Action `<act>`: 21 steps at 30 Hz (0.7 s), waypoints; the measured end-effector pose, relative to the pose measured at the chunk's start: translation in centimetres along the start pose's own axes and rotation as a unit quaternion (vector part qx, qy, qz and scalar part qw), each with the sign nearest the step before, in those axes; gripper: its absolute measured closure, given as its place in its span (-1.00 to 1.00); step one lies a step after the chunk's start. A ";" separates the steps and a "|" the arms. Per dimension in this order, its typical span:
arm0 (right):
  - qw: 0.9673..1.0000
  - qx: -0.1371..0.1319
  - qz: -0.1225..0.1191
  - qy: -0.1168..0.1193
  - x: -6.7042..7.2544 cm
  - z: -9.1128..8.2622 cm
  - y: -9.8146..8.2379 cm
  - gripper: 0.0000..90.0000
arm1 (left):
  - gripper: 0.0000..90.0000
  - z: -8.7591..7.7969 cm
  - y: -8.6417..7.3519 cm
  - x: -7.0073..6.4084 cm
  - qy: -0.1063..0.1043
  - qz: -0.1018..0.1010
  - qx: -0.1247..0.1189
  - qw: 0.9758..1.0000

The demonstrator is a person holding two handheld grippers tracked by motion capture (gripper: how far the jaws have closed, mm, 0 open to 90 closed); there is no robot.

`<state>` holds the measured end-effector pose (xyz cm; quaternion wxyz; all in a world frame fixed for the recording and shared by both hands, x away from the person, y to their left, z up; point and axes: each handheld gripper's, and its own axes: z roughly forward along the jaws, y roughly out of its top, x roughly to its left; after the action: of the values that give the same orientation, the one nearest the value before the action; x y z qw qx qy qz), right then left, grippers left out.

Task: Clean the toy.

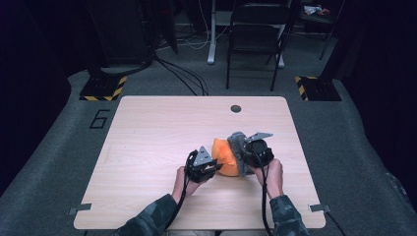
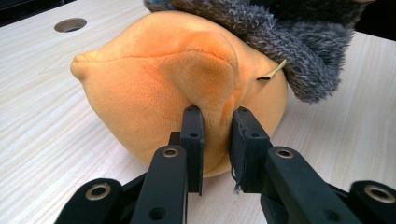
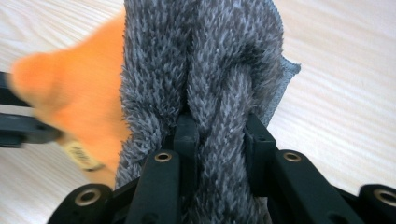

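Table [image 1: 147, 147]: pale wood, round hole near the far edge.
Orange plush [image 2: 154, 84]: on the table near the front, between both hands, part-covered by the cover.
Grey fuzzy cover [image 3: 205, 70]: draped over the plush's right side.
Left gripper [image 2: 215, 140]: pinching an orange fold.
Right gripper [image 3: 219, 140]: clamped on a grey fuzzy fold.
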<state>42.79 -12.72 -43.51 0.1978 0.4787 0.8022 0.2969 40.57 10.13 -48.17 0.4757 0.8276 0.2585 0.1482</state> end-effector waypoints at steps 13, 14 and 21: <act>0.997 0.054 0.062 -0.013 -3.4 3.0 -2.8 0.60 | 0.69 0.0 -0.2 0.3 -0.002 -0.004 -0.005 1.000; 0.996 0.060 0.061 -0.014 -3.6 3.2 -3.0 0.60 | 0.68 0.0 -0.2 0.3 -0.002 -0.005 -0.003 1.000; 0.998 0.029 0.054 -0.019 -3.8 0.9 -1.7 0.60 | 0.68 -0.1 -0.2 0.5 0.000 -0.012 -0.005 1.000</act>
<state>43.96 -16.42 -45.22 0.1825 0.5320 0.7798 0.2748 40.90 10.61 -48.31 0.4816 0.8220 0.2676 0.1443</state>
